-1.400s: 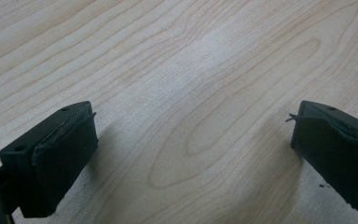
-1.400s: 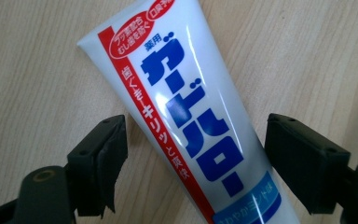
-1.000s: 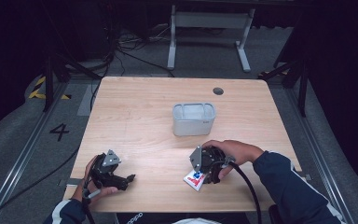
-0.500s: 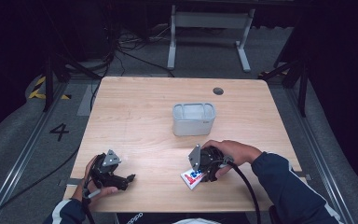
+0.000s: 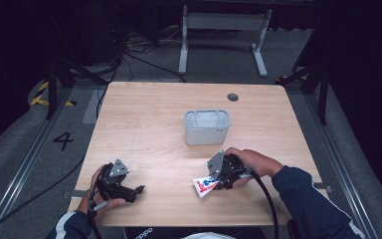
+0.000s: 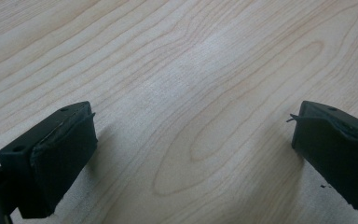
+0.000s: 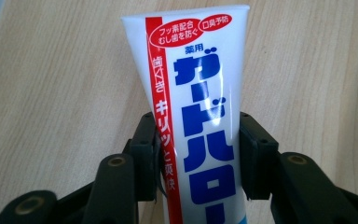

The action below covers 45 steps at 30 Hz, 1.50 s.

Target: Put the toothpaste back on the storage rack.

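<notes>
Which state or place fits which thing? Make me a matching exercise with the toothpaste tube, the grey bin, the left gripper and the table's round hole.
Things:
1. toothpaste tube
2. grey bin
3. left gripper
4. round hole

States or places:
A. jaws wide apart over bare wood
B. near the table's far edge
C. clamped between the right gripper's jaws
D. standing mid-table

Pairs: 1-C, 2-D, 3-A, 4-B

White toothpaste tube [image 7: 196, 116] with blue and red print lies, seemingly flat, on table's near edge.
</notes>
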Each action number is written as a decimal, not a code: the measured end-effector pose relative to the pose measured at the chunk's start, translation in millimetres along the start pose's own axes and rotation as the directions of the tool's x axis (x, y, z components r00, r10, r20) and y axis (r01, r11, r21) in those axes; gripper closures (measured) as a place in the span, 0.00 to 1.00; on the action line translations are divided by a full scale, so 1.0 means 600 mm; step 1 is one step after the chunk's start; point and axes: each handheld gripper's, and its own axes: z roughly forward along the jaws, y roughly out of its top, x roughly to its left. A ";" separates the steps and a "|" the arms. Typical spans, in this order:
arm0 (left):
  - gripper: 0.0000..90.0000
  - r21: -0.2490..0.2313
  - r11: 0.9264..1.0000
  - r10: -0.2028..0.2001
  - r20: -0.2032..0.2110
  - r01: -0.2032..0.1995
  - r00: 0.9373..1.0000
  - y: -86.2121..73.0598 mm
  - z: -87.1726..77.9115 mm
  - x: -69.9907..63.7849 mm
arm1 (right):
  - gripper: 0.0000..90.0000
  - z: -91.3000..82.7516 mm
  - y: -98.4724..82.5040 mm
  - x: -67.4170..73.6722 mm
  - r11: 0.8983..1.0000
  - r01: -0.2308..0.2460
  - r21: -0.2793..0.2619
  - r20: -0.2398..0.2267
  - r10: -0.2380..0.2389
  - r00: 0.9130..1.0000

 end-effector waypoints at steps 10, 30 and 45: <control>0.00 0.000 1.000 0.014 0.001 -0.014 1.000 0.002 0.001 0.004 | 0.68 -0.014 -0.015 0.012 0.997 -0.028 -0.069 0.033 0.030 0.999; 0.00 -0.003 1.000 0.002 0.010 -0.002 1.000 0.004 0.004 0.007 | 0.71 -0.052 -0.068 0.012 0.948 -0.144 -0.284 0.082 0.174 0.981; 0.00 0.001 1.000 0.011 0.008 -0.011 1.000 0.008 0.007 0.011 | 0.72 -0.098 -0.098 0.027 0.868 -0.192 -0.459 0.149 0.288 0.946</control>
